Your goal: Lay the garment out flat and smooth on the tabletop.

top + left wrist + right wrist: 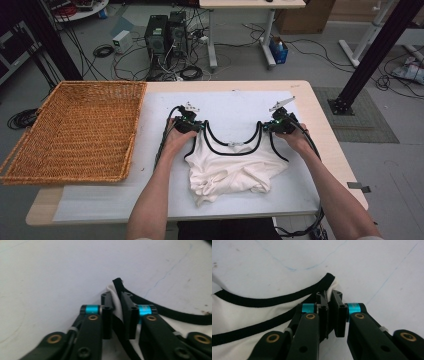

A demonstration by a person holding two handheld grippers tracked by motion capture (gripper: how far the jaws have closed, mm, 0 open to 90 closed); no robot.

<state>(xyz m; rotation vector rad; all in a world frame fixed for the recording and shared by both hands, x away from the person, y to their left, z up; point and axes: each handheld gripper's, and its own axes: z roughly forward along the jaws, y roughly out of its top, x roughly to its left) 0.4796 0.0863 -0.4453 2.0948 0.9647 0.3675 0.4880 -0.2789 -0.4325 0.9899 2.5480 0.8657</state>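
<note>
White tank top with black trim, spread on the white table cover slightly right of centre, straps toward the far side, lower part bunched and wrinkled toward the near edge. Neckline curving between the two straps, with a small label at its middle.

Left gripper at the top of the left strap, held in the person's left hand; jaws clamped on the strap. In the left gripper view, black trim and white fabric pinched between the two black jaws, the end of the strap standing just past their tips, the rest of the trim trailing off to the right over the cover.

Right gripper at the top of the right strap, held in the person's right hand; jaws likewise clamped on the strap. In the right gripper view, the end of the strap caught between the jaws, white fabric with two black bands of trim stretching away to the left.

Both grippers side by side at about the same distance from the near edge, well apart, the neckline between them. Cables trailing from each gripper back along the forearms.

Wicker basket at the left end of the table, overhanging the table's left edge, apart from the tank top.

Floor beyond the far edge: computer towers amid loose cables.
</note>
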